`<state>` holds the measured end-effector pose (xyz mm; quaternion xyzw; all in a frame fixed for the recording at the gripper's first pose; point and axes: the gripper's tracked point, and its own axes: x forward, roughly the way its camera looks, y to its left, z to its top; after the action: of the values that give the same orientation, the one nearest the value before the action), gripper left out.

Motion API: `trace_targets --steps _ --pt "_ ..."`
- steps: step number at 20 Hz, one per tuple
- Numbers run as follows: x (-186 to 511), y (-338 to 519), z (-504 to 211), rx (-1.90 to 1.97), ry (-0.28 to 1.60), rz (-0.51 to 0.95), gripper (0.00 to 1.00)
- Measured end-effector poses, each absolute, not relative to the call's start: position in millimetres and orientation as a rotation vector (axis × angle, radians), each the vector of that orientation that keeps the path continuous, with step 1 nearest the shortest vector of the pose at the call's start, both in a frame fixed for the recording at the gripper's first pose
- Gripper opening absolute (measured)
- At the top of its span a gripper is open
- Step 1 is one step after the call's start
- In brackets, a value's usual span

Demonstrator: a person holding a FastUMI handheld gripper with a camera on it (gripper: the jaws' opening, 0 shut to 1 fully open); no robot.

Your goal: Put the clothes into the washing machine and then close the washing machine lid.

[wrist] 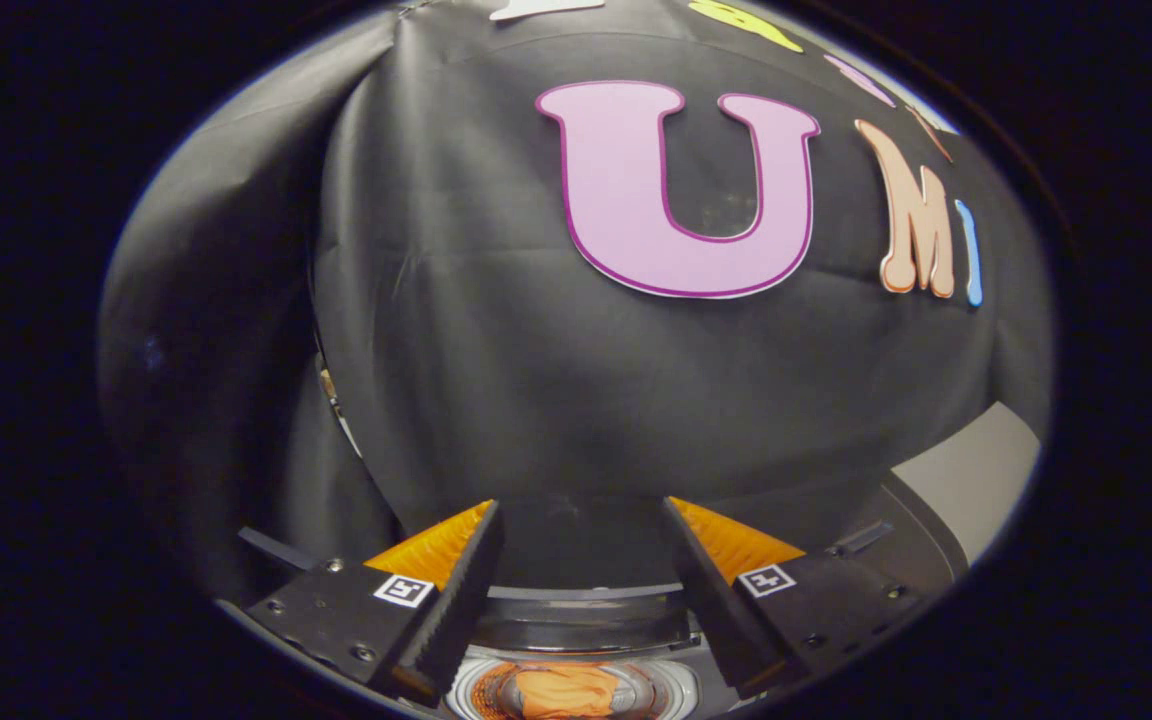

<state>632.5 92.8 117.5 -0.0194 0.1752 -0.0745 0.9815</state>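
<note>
The washing machine (576,640) is mostly hidden behind the fingers (446,610) of the gripper (581,590), which stand apart; orange clothes (566,692) inside its drum are cut off below, its lid's position unclear

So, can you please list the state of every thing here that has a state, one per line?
Two-finger gripper with orange-backed black fingers: open, nothing between the fingers.
Orange cloth: crumpled, lying inside the drum below the fingers.
Round washing machine drum: uncovered, cloth inside.
Dark washing machine lid: open, standing just beyond the drum.
</note>
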Motion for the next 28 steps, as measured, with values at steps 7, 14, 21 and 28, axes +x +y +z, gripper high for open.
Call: trace_targets --steps 7,14,21,28 --pt "633 91 118 -0.04 0.352 -0.147 0.95" --pt "635 84 115 -0.037 0.368 -0.148 0.93" --pt "638 78 110 -0.008 0.429 -0.138 0.92" --pt "638 83 104 0.075 0.456 -0.107 0.92"
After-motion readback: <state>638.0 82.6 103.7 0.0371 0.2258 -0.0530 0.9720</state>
